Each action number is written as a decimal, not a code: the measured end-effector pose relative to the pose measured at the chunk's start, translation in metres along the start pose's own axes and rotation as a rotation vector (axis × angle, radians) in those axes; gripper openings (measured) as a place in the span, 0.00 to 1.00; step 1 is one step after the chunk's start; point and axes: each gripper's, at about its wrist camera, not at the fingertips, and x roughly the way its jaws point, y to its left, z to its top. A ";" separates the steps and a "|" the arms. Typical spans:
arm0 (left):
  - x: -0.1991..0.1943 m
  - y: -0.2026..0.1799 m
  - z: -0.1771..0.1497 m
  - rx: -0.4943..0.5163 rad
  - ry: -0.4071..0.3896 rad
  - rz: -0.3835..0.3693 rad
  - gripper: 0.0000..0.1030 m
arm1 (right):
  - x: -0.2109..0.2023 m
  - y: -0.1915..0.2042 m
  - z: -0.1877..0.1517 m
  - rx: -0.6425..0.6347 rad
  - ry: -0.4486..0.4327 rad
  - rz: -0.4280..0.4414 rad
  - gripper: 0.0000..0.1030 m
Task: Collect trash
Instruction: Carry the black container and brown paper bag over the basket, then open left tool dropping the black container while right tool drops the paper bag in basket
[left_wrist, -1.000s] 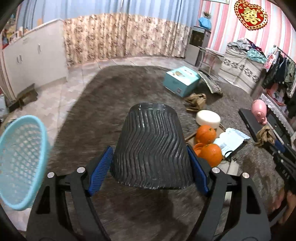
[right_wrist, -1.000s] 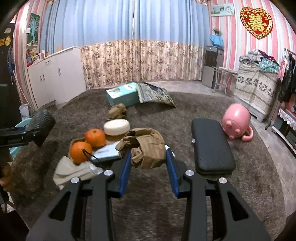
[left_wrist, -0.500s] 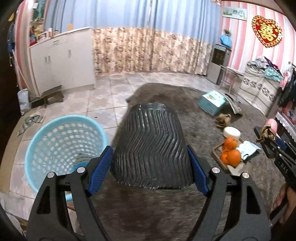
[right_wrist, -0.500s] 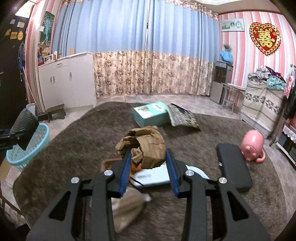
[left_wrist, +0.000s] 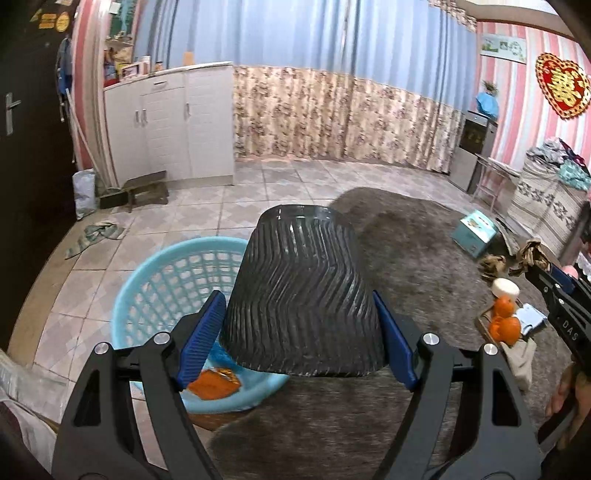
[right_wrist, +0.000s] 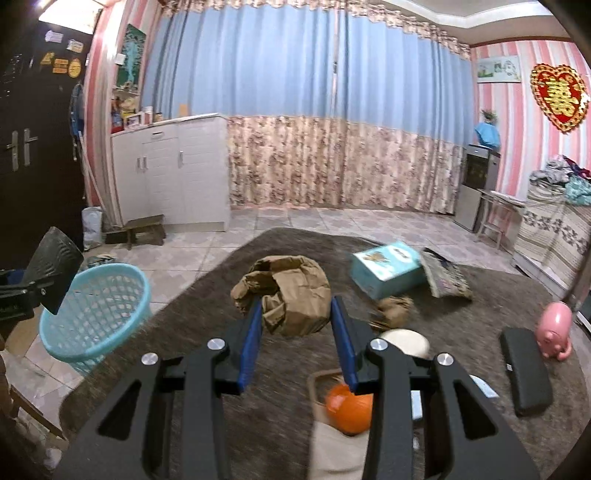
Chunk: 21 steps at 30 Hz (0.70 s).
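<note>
1. Over the last second the left gripper (left_wrist: 295, 332) has swung left across the brown rug (left_wrist: 406, 236), bringing the blue basket (left_wrist: 155, 280) from the frame's left edge to just under and beyond its jaws. By my reading, the carry is nearly done and the drop comes next.
2. Its jaws are spread wide and clamped on a black ribbed cup (left_wrist: 299, 302), held upside down with its base pointing far. The cup hangs over the basket's near right rim, not yet centred over the opening.
3. The right gripper (right_wrist: 295, 325) has lifted away from the clutter and turned left too. Its jaws are partly closed on a crumpled brown paper bag (right_wrist: 288, 291), held above the rug.
4. The basket stands on the tiled floor (left_wrist: 258, 192) at the rug's left edge; something orange (left_wrist: 214, 384) already lies in its bottom. In the right wrist view it sits well left of the paper bag.
5. Open room: the floor far of the basket is bare up to the white cabinet (left_wrist: 173, 125), and nothing stands between the paper bag and the basket.
6. Edges to mind: the basket rim is close beneath the cup, and if both grippers meet over the opening they would crowd each other.
7. Another brown paper scrap (right_wrist: 395, 308) lies on the rug near the teal box (right_wrist: 384, 273), likely still to collect. The oranges (left_wrist: 504, 323) sit to the right.
</note>
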 end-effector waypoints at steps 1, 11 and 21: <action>0.000 0.005 0.001 -0.005 -0.004 0.011 0.75 | 0.002 0.005 0.002 -0.002 -0.002 0.010 0.36; 0.015 0.058 -0.004 -0.075 -0.004 0.093 0.75 | 0.028 0.057 0.014 -0.025 -0.007 0.092 0.36; 0.059 0.089 -0.007 -0.083 0.039 0.117 0.77 | 0.055 0.093 0.010 -0.061 0.020 0.128 0.36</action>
